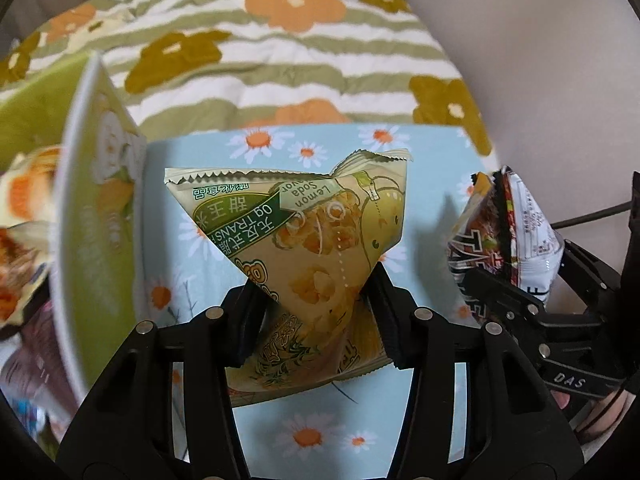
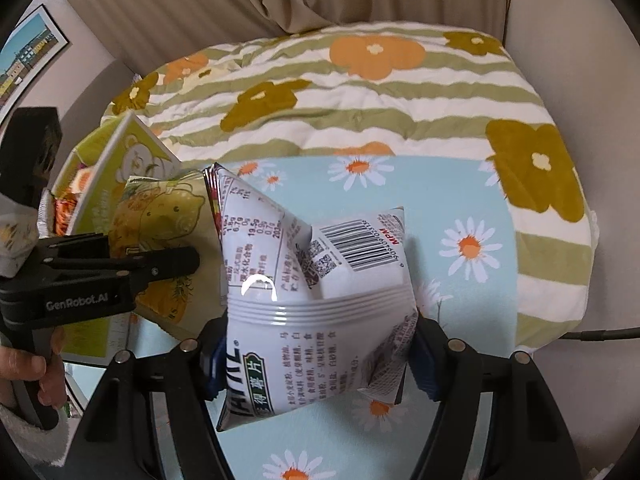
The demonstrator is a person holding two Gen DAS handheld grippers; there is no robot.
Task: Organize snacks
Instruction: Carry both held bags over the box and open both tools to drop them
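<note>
My left gripper is shut on a yellow-green lemon-soda snack bag, pinched at its middle and lifted off the blue daisy tablecloth. My right gripper is shut on a white chip bag with a barcode, squeezed at its waist and also raised. In the right wrist view the left gripper and its lemon bag show at the left. The other view shows the right gripper with the chip bag at the right edge.
A green cardboard snack box stands open at the left with more packets inside; it appears as box too. Behind the table lies a flower-striped cushion. A hand grips the left tool.
</note>
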